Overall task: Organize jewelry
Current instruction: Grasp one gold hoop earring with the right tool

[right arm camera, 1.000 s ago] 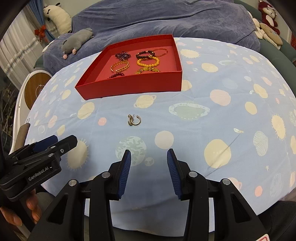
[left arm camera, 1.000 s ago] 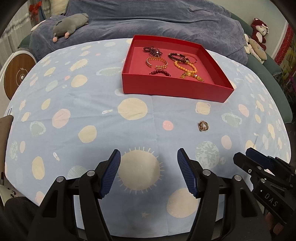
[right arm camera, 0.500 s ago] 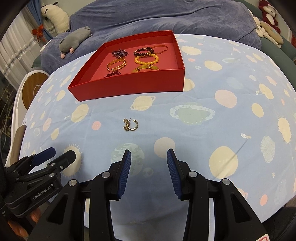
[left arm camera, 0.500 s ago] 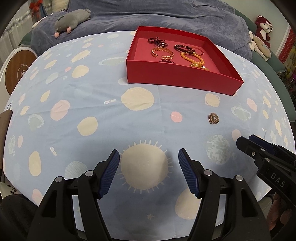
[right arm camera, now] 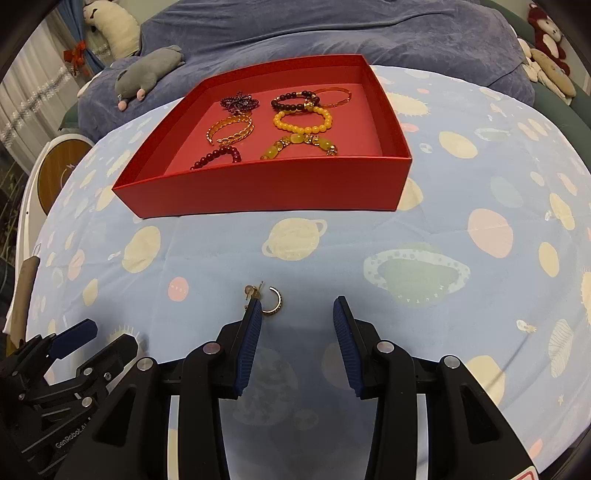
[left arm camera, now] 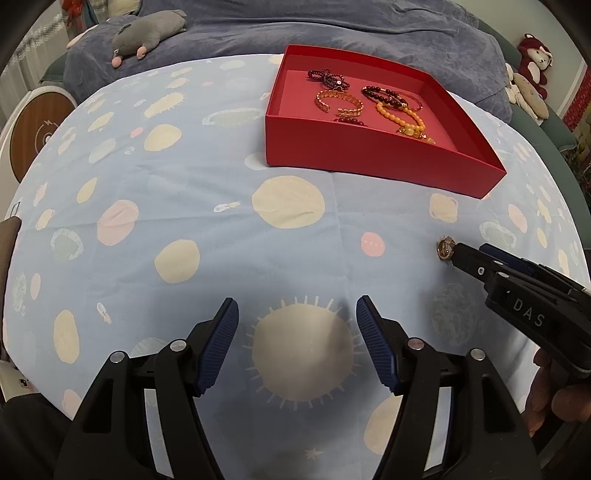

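A small gold earring (right arm camera: pixel 271 301) lies on the planet-print tablecloth, just ahead of my right gripper's left fingertip; it also shows in the left wrist view (left arm camera: pixel 445 248). My right gripper (right arm camera: pixel 297 308) is open and empty, low over the cloth, with the earring near its left finger. A red box (right arm camera: pixel 266 192) behind it holds several bracelets, among them yellow beads (right arm camera: pixel 303 120), dark beads (right arm camera: pixel 291 101) and a gold cuff (right arm camera: pixel 231 129). My left gripper (left arm camera: pixel 297 314) is open and empty over a sun print, left of the right gripper (left arm camera: pixel 458 254).
The red box also shows in the left wrist view (left arm camera: pixel 369 158). A blue blanket with a grey plush toy (left arm camera: pixel 147 31) lies behind the table. Plush toys (left arm camera: pixel 532 62) sit at the far right. A round wooden-faced object (left arm camera: pixel 35 136) stands at the left.
My right gripper has moved forward to the earring, which now lies at its left fingertip. The left gripper has moved a little closer to the box. Both stay open.
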The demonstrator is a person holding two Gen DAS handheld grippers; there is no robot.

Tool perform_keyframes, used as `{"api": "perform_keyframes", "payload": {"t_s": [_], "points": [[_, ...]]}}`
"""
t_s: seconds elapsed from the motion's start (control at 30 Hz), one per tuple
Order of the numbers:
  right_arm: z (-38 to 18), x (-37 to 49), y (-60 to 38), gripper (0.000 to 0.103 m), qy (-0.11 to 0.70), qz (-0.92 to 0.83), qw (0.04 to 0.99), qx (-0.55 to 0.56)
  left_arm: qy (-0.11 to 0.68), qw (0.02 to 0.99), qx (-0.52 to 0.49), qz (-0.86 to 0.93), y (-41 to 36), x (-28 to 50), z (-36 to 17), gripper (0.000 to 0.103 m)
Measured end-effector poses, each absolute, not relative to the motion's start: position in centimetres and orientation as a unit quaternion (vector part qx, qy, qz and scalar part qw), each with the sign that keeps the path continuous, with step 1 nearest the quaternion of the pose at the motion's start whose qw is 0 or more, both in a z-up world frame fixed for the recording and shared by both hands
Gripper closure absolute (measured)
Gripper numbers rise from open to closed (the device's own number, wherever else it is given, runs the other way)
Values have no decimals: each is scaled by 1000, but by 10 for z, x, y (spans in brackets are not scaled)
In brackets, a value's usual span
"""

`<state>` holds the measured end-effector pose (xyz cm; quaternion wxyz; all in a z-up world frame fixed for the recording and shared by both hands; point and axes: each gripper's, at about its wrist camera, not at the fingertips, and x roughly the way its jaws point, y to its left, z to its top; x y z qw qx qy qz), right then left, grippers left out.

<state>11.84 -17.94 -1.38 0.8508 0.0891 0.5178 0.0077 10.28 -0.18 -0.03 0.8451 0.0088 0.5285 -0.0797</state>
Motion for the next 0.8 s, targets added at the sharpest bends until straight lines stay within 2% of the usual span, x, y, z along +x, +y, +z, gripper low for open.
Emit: {"api": "perform_keyframes", "payload": {"t_s": [0.1, 0.23, 0.27, 0.8], "points": [[-15, 123, -171, 66, 516, 18, 853, 75, 531, 844, 5, -79, 0, 106, -2, 40], [-16, 125, -164, 85, 514, 23, 856, 44, 532, 843, 2, -78, 0, 110, -3, 40], [-16, 125, -164, 86, 514, 24, 856, 44, 532, 843, 1, -78, 0, 111, -4, 40], [-5, 87, -199, 86, 511, 6, 855, 90, 528, 843, 1, -103, -20, 103, 3, 40]]}}
